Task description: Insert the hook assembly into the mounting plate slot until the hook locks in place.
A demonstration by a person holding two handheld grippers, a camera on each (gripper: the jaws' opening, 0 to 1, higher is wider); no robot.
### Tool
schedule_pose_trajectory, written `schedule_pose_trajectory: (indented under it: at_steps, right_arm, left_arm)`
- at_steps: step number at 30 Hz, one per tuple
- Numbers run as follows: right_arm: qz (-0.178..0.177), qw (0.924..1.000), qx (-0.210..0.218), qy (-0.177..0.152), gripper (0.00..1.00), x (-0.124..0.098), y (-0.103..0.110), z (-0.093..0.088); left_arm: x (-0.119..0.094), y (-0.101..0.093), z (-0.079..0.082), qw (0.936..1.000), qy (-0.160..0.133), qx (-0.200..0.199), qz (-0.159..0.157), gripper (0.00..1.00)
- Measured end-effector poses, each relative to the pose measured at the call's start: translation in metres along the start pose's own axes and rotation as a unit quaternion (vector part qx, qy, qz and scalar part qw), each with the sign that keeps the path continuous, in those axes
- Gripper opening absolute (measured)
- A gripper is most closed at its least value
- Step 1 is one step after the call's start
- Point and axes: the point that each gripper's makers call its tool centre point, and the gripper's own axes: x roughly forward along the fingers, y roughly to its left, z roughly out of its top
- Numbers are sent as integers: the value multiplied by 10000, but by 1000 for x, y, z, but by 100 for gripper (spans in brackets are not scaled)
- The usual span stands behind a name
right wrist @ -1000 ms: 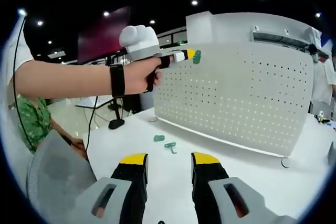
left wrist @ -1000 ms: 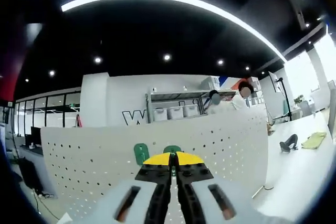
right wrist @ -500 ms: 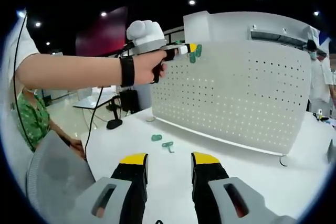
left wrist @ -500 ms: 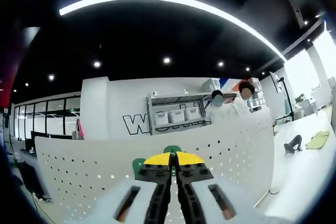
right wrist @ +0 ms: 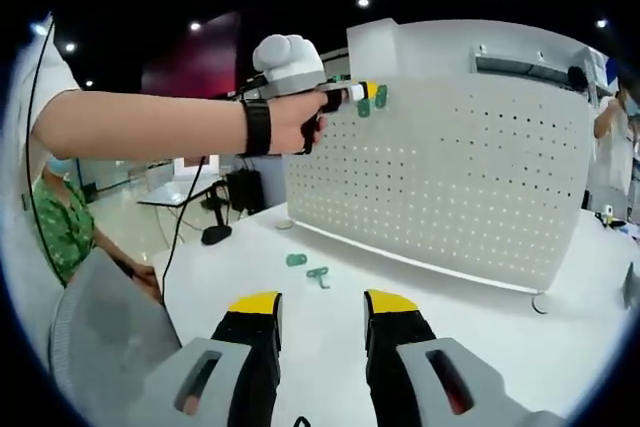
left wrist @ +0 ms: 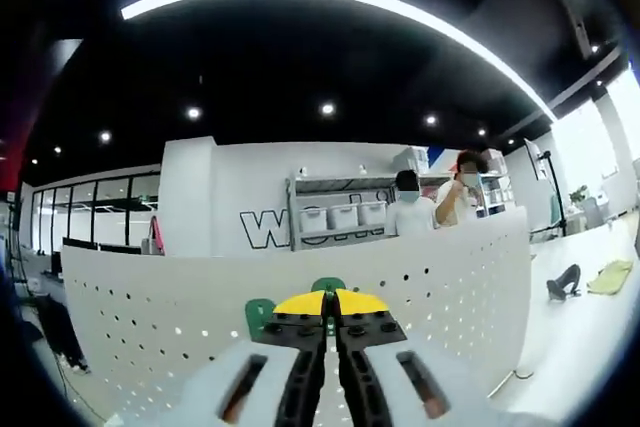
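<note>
A white perforated mounting board (right wrist: 450,182) stands upright on a white table (right wrist: 480,317). My left gripper (right wrist: 362,92), held by a hand, is at the board's upper left corner, shut on a green hook (right wrist: 380,97). A second green hook (right wrist: 363,107) sits on the board just beside it. In the left gripper view the held hook (left wrist: 327,285) peeks out above the shut yellow-tipped left gripper (left wrist: 330,303), with the other hook (left wrist: 260,313) on the board (left wrist: 140,297) to its left. My right gripper (right wrist: 320,312) hovers open over the table.
Two loose green hooks (right wrist: 296,260) (right wrist: 319,273) lie on the table in front of the board. A dark object (left wrist: 563,282) and a yellow-green cloth (left wrist: 610,277) lie far right. Two people stand behind the board, and a seated person's arm reaches in from the left.
My left gripper, still shut on the hook, has risen a little and edged closer to the board's top left corner. The right gripper has stayed put.
</note>
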Motion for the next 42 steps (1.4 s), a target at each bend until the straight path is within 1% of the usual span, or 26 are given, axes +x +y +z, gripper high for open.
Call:
schedule_pose_trajectory:
  at_steps: [3,5,7,9,10,12,14,16,18,20,21,22,27,29,30,33,34,35,38,41,42]
  right_arm:
    - [-20,10000,13,38,32,0,-1,-2]
    - [-18,10000,16,28,32,-1,-1,-2]
    - [-18,10000,24,32,32,-1,-2,-2]
    - [-17,10000,12,46,32,-1,-3,-3]
    - [-19,10000,19,37,32,-1,-3,-2]
    - [-22,10000,16,38,32,-1,-3,-2]
    - [-26,10000,24,37,32,-1,-3,-2]
    - [-31,10000,38,41,32,-1,-3,-3]
    - [-25,10000,43,46,32,-1,-3,-4]
    - [-31,10000,42,59,32,-1,-3,-5]
    - [-36,10000,62,45,32,-2,-3,-5]
    - [-36,10000,74,50,32,-2,-3,-5]
    - [-53,9999,69,50,32,-3,-4,-6]
    - [-63,9999,69,72,32,-4,-5,-7]
    - [-69,9999,71,63,32,-4,-6,-7]
    - [-83,9999,81,51,32,-5,-7,-7]
    - [-87,9999,82,47,32,-5,-7,-7]
    - [-86,9999,89,48,32,-6,-7,-7]
    - [-86,9999,81,70,32,-6,-7,-8]
    - [-94,9999,97,50,32,-6,-8,-8]
    - [-101,9999,87,60,32,-6,-8,-8]
  left_arm:
    - [1,2,-2,10000,35,17,55,2]
    - [1,3,1,10000,-27,-23,84,2]
    - [2,2,1,10000,-28,22,79,2]
    - [3,1,0,10000,-30,-54,69,2]
    - [4,3,0,9999,-12,-14,109,2]
    - [5,3,0,9997,-60,-199,130,2]
    - [6,4,-3,9998,44,-39,194,2]
    - [7,3,-3,9995,6,-228,215,2]
    - [7,4,-4,9996,23,-142,235,2]
    - [9,1,-6,9996,55,-186,195,2]
    - [9,0,-8,9996,90,-136,209,2]
    - [9,3,-8,9994,101,-113,296,2]
    - [9,2,-9,9990,57,-181,404,2]
    - [9,2,-8,9986,28,-270,463,2]
    - [9,1,-9,9986,27,-285,446,2]
    - [10,1,-9,9986,29,-168,507,2]
    - [9,3,-10,9982,23,-189,571,2]
    - [9,4,-11,9975,15,-328,631,2]
    - [9,1,-12,9976,14,-249,650,2]
    - [10,1,-16,9974,50,-290,662,2]
    - [9,1,-18,9974,91,-192,682,2]
